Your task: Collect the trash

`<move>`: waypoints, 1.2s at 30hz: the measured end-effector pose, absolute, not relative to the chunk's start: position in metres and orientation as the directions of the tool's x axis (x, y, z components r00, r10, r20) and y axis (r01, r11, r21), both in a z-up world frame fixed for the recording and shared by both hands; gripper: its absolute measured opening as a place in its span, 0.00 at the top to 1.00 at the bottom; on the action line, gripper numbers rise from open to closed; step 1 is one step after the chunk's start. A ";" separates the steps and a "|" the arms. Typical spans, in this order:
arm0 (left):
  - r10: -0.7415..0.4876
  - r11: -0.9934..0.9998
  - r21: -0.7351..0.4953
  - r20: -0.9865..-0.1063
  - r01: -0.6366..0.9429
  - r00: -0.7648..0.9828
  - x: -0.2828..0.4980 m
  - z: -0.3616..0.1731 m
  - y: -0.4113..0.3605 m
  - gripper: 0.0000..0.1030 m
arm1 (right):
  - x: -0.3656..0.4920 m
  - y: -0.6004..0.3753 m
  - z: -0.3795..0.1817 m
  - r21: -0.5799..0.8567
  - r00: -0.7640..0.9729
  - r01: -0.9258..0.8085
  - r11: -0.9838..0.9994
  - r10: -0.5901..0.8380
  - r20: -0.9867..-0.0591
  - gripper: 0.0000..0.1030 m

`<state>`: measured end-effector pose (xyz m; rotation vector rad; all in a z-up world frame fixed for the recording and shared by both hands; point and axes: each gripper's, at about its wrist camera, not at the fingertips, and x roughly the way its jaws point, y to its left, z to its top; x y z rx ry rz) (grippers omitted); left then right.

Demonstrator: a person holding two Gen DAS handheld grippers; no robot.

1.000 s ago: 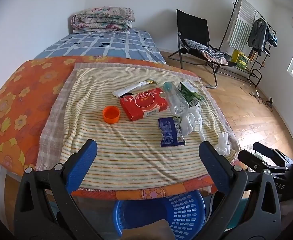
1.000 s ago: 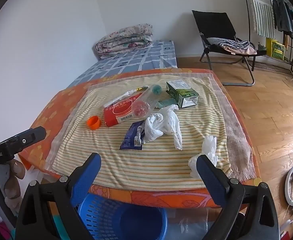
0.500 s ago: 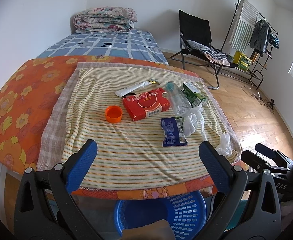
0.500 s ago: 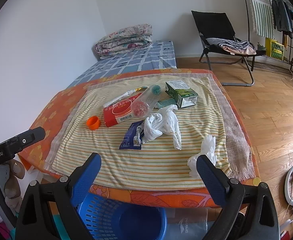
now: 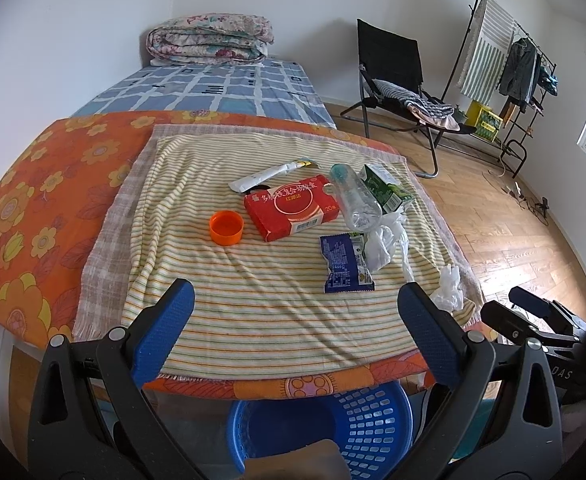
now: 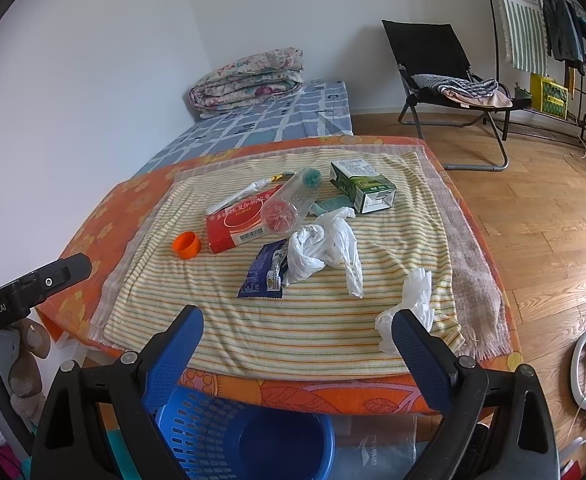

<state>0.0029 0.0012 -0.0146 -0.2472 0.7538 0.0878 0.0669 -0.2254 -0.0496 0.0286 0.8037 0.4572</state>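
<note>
You are holding the left claw [image 5: 293, 312] and the right claw [image 6: 297, 344] over the near edge of the table [image 5: 253, 386], both with fingers spread wide apart and gripping nothing. The trash is lying on the striped cloth [image 5: 229, 304] ahead of you: an orange cap [image 5: 225, 227] at about 11 o'clock from the left claw, a red box [image 5: 291, 211] at 12, a clear bottle [image 5: 351, 198] leaning across the box's right end, and a green carton [image 5: 385, 190] just beside the bottle. A blue wrapper [image 5: 343, 264] is touching a crumpled white bag [image 6: 321, 250], and a second white bag [image 6: 409, 308] is sitting at the cloth's near right corner, right by the right claw's right finger. A blue basket [image 6: 229, 436] is waiting under the table edge, at 6 o'clock. Compared with a second ago, the left claw is sitting slightly closer to the pile; the trash is lying where it was.
</note>
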 end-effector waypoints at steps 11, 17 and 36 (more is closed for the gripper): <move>-0.011 0.968 -0.190 -0.687 -0.165 0.727 0.003 -0.015 0.002 0.00 | 0.067 -0.226 -0.051 0.197 0.600 -0.384 0.902 0.406 -0.689 0.06; -0.012 0.967 -0.192 -0.686 -0.165 0.727 0.003 -0.015 0.002 0.00 | 0.066 -0.226 -0.051 0.197 0.600 -0.383 0.902 0.406 -0.690 0.06; -0.011 0.968 -0.188 -0.687 -0.164 0.726 0.003 -0.015 0.002 0.00 | 0.068 -0.227 -0.060 0.188 0.593 -0.377 0.907 0.392 -0.703 0.06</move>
